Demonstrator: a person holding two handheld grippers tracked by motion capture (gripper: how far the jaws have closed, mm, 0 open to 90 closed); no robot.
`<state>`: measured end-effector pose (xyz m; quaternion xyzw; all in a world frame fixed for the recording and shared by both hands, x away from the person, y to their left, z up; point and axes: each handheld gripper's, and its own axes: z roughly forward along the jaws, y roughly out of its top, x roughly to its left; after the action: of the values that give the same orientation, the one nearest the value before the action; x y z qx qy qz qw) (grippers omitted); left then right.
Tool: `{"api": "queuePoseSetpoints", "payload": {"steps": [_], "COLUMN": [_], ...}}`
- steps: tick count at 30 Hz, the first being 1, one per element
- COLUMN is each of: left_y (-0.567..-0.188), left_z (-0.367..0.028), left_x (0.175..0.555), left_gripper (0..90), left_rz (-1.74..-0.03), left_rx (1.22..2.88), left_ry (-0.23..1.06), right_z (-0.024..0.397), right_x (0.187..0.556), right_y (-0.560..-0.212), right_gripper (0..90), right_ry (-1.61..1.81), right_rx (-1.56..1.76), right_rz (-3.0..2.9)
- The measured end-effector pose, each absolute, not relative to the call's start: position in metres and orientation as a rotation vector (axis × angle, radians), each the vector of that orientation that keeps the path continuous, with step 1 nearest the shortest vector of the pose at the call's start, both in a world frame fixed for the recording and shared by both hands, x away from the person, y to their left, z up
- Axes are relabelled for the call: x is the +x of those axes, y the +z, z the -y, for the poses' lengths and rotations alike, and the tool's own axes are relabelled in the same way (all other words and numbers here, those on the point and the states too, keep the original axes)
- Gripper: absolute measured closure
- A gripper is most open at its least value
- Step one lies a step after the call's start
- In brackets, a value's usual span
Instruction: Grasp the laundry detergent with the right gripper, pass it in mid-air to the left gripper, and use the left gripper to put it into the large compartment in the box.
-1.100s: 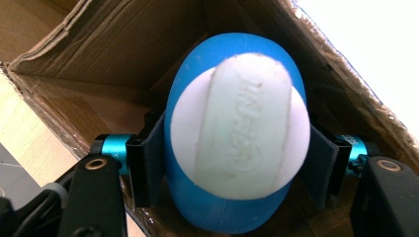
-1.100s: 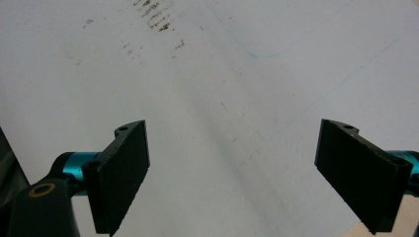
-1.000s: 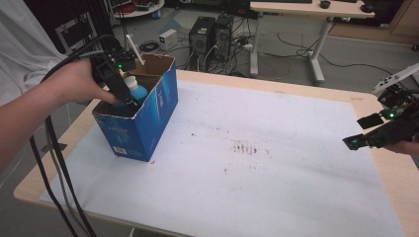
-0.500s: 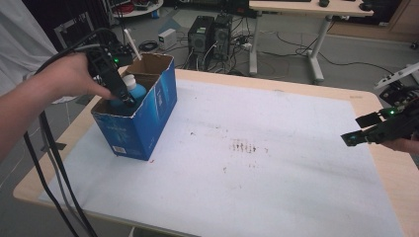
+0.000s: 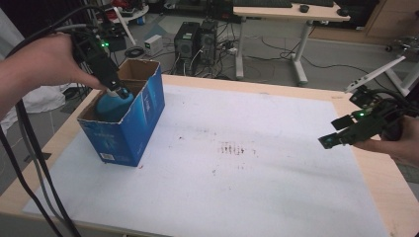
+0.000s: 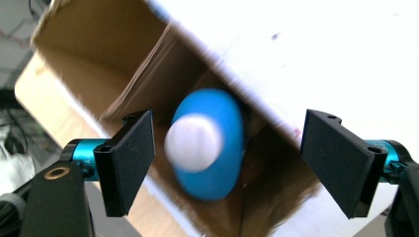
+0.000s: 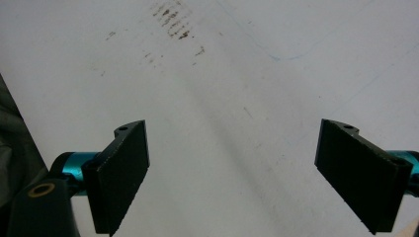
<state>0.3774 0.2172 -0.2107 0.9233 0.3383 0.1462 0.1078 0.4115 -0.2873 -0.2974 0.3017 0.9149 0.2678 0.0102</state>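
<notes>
An open blue cardboard box [image 5: 129,123] stands at the table's far left, and a blue bottle [image 5: 111,104] with a white cap stands upright inside it. My left gripper [image 5: 115,89] hangs just above the cap, pointing down into the box. Its jaws have just been opening and now stand wide. In the left gripper view the bottle [image 6: 212,158] lies below the left gripper [image 6: 230,123], clear of both pads. My right gripper [image 5: 330,141] hovers open over the table's right side. In the right gripper view the right gripper [image 7: 232,133] has only the white sheet [image 7: 222,74] beneath it.
A white sheet [image 5: 237,187] with dark smudges [image 5: 236,148] covers most of the wooden table [image 5: 385,173]. Black cables [image 5: 27,158] trail off the left edge from my left hand. Computer towers [image 5: 197,42] and a desk stand on the floor behind.
The left gripper let go of the bottle, opened, and rose out of the box. The bottle stays in the box. The right gripper has barely moved.
</notes>
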Motion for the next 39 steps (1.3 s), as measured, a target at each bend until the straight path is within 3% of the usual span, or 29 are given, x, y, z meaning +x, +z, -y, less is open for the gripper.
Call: {"api": "queuePoseSetpoints", "payload": {"steps": [10,20,39], "left_y": [-0.216,-0.243,-0.290], "left_z": [-0.156,-0.108,-0.087], "left_x": [0.380,0.382,0.388], "left_gripper": [21.4,21.3,21.4], "left_rz": [-0.749,-0.608,-0.573], "left_rx": [2.762,2.764,2.807], "left_ry": [0.346,0.303,0.307], "right_z": [0.271,0.259,0.246], "right_x": [0.404,0.397,0.399], "right_y": [-0.297,-0.297,-0.306], "right_gripper": [13.0,13.0,13.0], "right_ry": [0.805,0.818,0.795], "right_rx": [0.896,0.836,0.770], "right_rz": [-2.885,-2.901,-2.944]}}
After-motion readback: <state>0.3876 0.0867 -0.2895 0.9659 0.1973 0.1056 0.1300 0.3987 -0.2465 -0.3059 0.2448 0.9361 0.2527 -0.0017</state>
